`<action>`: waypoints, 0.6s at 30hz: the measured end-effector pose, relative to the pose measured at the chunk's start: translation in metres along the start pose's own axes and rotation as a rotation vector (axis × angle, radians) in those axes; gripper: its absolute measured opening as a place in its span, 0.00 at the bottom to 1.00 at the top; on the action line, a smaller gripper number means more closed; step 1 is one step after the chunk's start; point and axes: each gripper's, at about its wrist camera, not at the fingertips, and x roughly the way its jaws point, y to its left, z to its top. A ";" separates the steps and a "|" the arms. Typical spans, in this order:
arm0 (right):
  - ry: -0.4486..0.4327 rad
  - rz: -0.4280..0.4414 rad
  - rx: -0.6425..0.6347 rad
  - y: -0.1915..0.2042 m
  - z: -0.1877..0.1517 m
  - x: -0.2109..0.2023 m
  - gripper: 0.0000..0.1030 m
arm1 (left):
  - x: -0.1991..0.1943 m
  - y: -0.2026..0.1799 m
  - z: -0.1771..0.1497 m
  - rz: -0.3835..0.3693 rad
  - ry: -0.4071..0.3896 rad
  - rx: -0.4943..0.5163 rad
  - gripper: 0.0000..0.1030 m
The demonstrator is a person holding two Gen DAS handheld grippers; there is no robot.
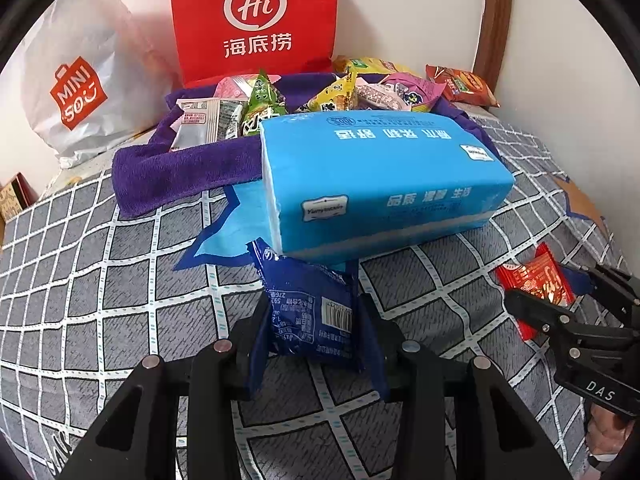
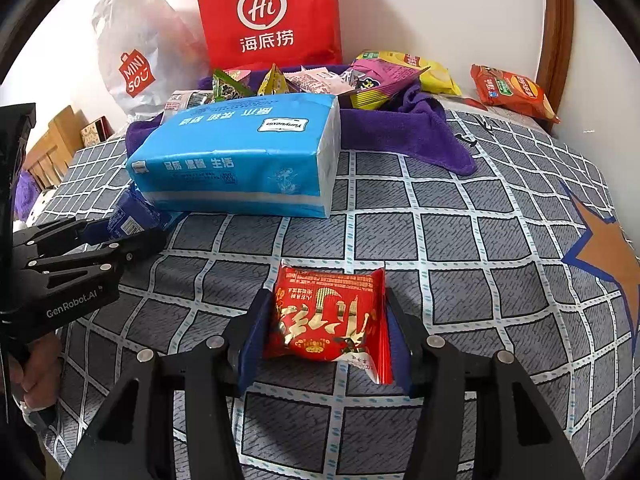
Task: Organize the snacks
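Snacks lie heaped on a purple towel [image 1: 176, 172] by the wall, which looks like the collecting spot, with a blue tissue pack [image 1: 380, 176] resting against its near edge on the checked bedcover [image 1: 100, 280]. Two packets sit apart from that heap, nearer the person, so each has a hand-held gripper at it. Left hand-held gripper [image 1: 310, 320] is narrowed onto a dark blue snack packet [image 1: 308, 300], its pads pressing both sides, the packet's far end tucked under the tissue pack. Right hand-held gripper [image 2: 326, 320] straddles a red snack packet [image 2: 328, 316] lying flat; whether its pads truly pinch I cannot tell
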 end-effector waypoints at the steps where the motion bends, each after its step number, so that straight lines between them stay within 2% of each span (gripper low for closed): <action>1: 0.000 -0.001 0.000 0.000 0.000 0.000 0.52 | 0.000 0.001 0.000 -0.006 -0.001 -0.005 0.37; 12: 0.000 0.003 0.003 0.000 0.001 0.000 0.52 | -0.003 0.007 0.000 -0.053 -0.006 -0.043 0.37; 18: -0.001 0.004 0.004 0.000 0.000 0.000 0.52 | -0.005 0.007 -0.001 -0.052 -0.007 -0.051 0.35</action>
